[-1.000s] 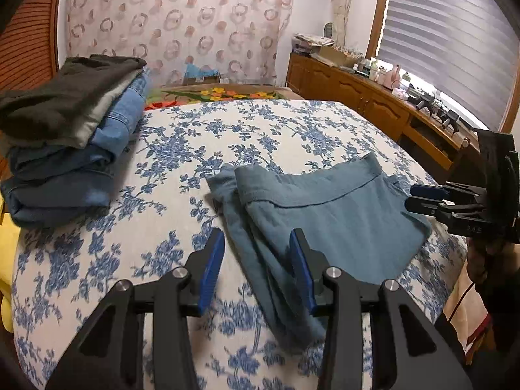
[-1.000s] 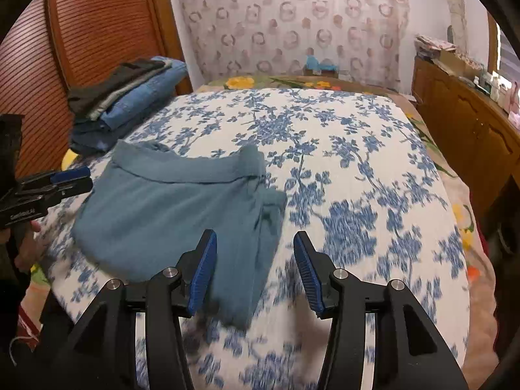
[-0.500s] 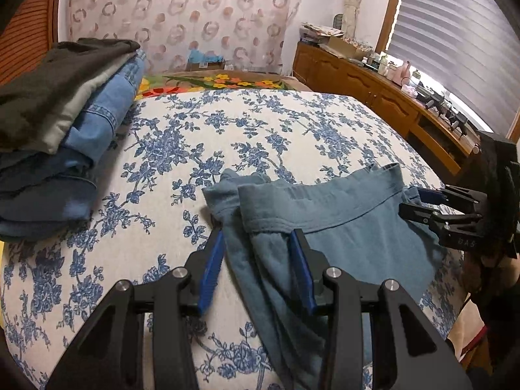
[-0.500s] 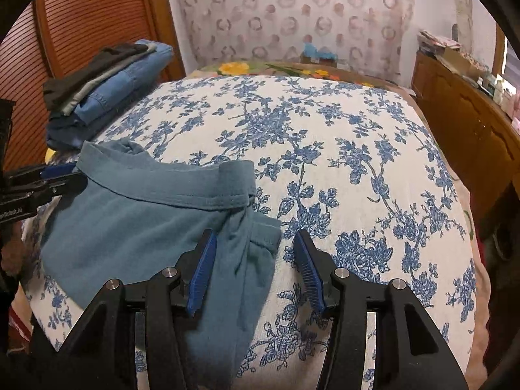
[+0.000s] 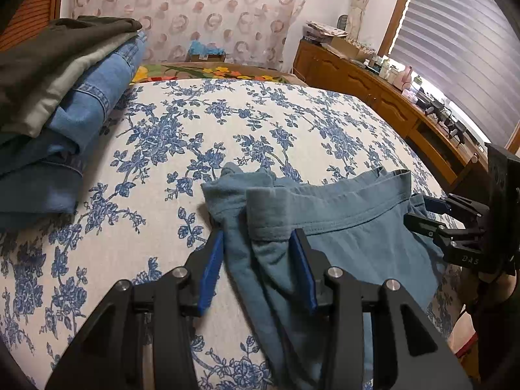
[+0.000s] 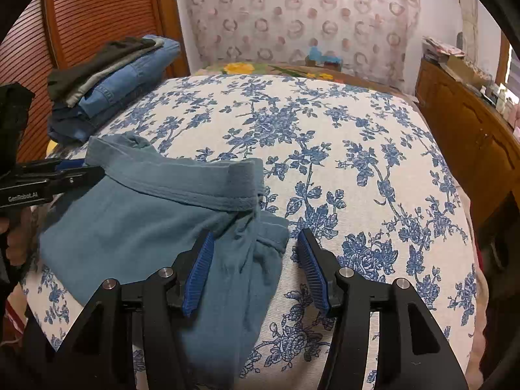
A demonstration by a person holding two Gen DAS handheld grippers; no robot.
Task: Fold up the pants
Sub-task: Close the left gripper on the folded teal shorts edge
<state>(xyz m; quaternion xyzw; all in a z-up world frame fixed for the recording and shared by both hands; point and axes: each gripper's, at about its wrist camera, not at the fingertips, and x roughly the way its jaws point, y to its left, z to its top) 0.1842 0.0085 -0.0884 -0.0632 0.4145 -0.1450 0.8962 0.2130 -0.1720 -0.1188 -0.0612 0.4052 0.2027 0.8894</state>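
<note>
Soft teal pants (image 5: 341,227), ribbed blue jaws, apparently apart

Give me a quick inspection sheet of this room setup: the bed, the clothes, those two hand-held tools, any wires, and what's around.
Surface: bed with a blue-flowered white cover.
Job's things: teal pants, partly folded, waistband facing the far side, lying near the front edge.
Clutter: stack of folded clothes, jeans under grey and dark pieces, at the bed's left side.
Grippers: left gripper has its jaws open astride the pants' left edge; right gripper has its jaws open astride the right edge. Neither has closed on the cloth.
Cables: nothing seen for certain.
Surroundings: patterned curtain behind the bed, wooden cabinet with small items on top, window blind, slatted wooden door.
</note>
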